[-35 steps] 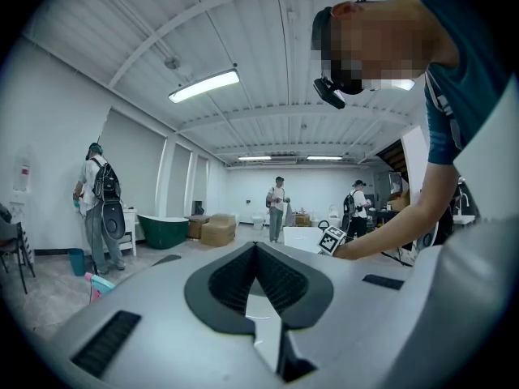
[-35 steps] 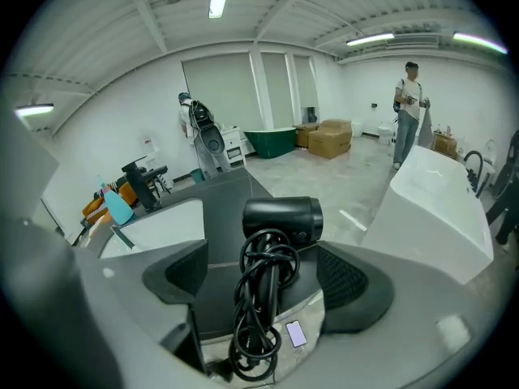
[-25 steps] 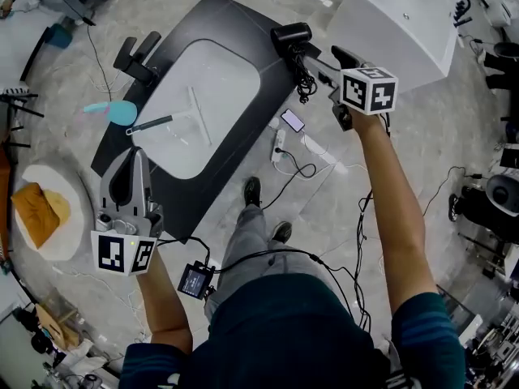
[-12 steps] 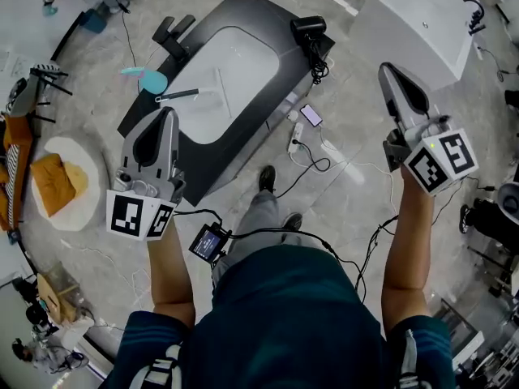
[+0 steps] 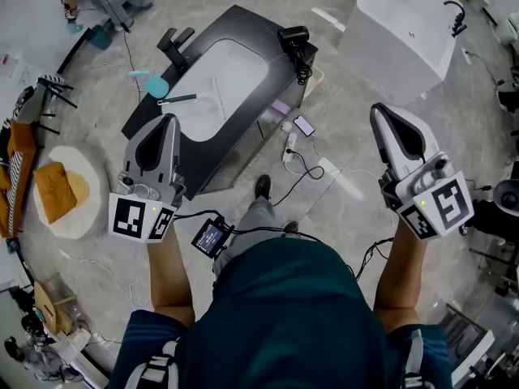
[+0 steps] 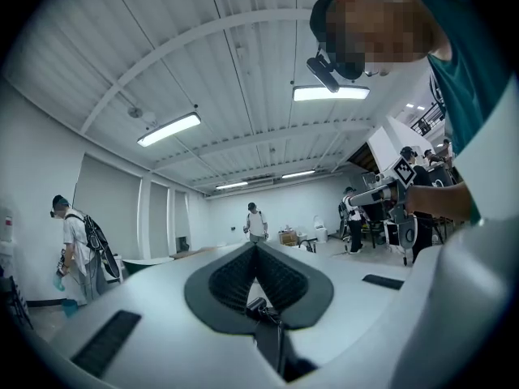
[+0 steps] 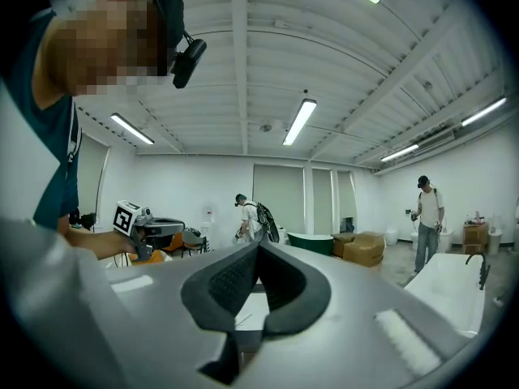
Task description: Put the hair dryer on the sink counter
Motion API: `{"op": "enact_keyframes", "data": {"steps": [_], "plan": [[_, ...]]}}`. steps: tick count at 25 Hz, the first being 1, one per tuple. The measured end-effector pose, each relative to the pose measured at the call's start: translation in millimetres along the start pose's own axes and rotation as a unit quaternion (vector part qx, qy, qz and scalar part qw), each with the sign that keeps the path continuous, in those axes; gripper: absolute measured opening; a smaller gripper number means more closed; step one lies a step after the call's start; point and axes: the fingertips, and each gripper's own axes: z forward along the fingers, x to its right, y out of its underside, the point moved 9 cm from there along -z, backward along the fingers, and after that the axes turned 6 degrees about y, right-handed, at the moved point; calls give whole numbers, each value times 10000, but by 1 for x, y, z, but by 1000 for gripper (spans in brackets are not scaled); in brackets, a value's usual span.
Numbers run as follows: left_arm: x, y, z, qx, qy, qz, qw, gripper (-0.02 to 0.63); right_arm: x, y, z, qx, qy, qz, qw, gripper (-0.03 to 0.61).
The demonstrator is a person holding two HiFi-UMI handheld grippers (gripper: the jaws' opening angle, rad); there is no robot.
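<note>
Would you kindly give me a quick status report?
Left gripper and right gripper shut, empty. Black hair dryer on dark sink counter corner. Nothing blocking.

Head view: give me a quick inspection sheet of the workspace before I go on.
Surface: sink counter, black with a white basin; a dark-handled tool lies at the basin's edge.
Job's things: hair dryer sits on the counter's far corner, with its cord hanging over the edge.
Clutter: teal item at the counter's left edge; phone on the floor.
Grippers: left gripper and right gripper are both shut and empty; neither touches the hair dryer.
Cables: power strip and its cable lie on the floor beside the counter.
Surroundings: white bathtub; round stand with orange cloth.
</note>
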Motion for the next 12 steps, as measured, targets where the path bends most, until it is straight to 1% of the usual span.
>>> {"op": "enact_keyframes", "data": {"steps": [2, 5, 8, 12], "plan": [[10, -6, -5, 42, 47, 38, 10000, 5, -6, -2, -19, -41, 64, -93, 9999, 8], [28, -16, -18, 56, 94, 53, 9999, 5, -17, -7, -47, -239, 151, -353, 9990, 6], [43, -22, -24, 98, 181, 85, 9998, 5, -23, -12, -74, -248, 256, -376, 9987, 6], [59, -25, -16, 110, 367, 117, 9992, 5, -19, -15, -106, -163, 501, -354, 9980, 6]]}}
